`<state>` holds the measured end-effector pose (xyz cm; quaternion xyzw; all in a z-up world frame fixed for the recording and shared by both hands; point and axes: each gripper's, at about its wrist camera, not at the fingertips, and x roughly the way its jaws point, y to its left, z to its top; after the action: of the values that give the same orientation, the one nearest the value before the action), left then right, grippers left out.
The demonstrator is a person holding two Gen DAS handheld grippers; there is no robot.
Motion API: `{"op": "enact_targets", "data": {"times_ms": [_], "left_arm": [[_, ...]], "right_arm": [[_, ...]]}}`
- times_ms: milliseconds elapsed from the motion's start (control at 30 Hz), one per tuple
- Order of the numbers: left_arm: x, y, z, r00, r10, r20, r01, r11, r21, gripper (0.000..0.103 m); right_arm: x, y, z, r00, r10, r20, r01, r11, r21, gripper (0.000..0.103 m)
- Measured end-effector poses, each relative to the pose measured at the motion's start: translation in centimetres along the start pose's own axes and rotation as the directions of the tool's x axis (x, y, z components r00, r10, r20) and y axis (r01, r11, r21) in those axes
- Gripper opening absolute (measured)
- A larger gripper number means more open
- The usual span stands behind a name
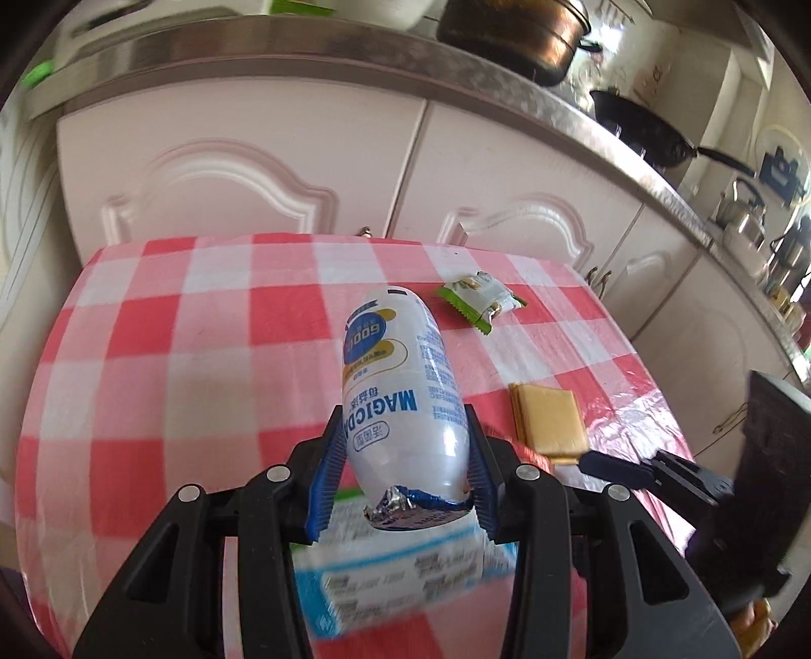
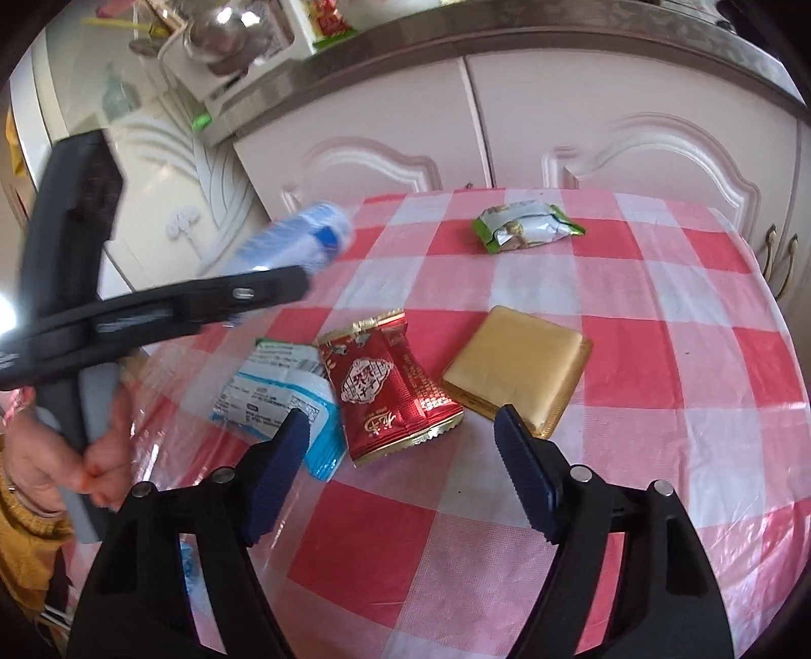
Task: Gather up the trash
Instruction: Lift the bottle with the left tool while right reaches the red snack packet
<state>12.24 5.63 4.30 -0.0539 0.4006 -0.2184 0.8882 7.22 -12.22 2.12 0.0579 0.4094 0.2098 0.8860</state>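
Observation:
My left gripper (image 1: 403,420) is shut on a white plastic bottle (image 1: 400,395) with blue print and a torn foil lid, held above the red-and-white checked table (image 1: 152,355). The right wrist view shows that bottle (image 2: 299,243) blurred at the left. My right gripper (image 2: 400,420) stands open just over a red snack wrapper (image 2: 390,385), and its pads are clear of it. A blue-and-white packet (image 2: 276,390) lies left of the wrapper, a flat gold packet (image 2: 517,365) to its right. A green-and-silver wrapper (image 2: 527,225) lies near the table's far edge.
White cabinet doors (image 1: 253,167) stand right behind the table under a counter with a pot (image 1: 512,35) and a black pan (image 1: 643,132). A hand (image 2: 40,466) holds the left gripper's handle at the left. The table's near right part is bare cloth (image 2: 659,507).

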Motion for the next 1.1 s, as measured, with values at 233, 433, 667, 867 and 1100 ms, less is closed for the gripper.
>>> {"op": "enact_targets", "data": {"times_ms": [233, 433, 667, 867, 1100], "left_arm": [[-4.0, 2.4, -2.7, 0.999, -0.007, 0.044, 0.01, 0.998, -0.06, 0.045], [-6.5, 4.0, -4.8, 0.998, -0.002, 0.069, 0.009, 0.995, -0.103, 0.045], [-8.7, 5.5, -7.3, 0.996, 0.001, 0.084, 0.013, 0.987, -0.163, 0.045], [-10.5, 6.0, -9.4, 0.996, 0.009, 0.093, 0.009, 0.981, -0.194, 0.045], [-12.2, 7.0, -12.0, 0.996, 0.025, 0.086, -0.003, 0.969, -0.248, 0.045]], "right_arm": [[1.7, 1.1, 0.8, 0.998, -0.037, -0.041, 0.034, 0.997, -0.071, 0.068], [2.4, 1.4, 1.2, 0.997, -0.055, -0.053, 0.049, 0.993, -0.104, 0.061], [2.3, 1.6, 1.0, 0.996, -0.077, -0.052, 0.07, 0.99, -0.123, 0.056], [2.0, 2.1, 0.5, 0.994, -0.1, -0.052, 0.092, 0.988, -0.127, 0.055], [0.8, 2.3, -0.8, 0.993, -0.113, -0.039, 0.108, 0.989, -0.104, 0.054]]}}
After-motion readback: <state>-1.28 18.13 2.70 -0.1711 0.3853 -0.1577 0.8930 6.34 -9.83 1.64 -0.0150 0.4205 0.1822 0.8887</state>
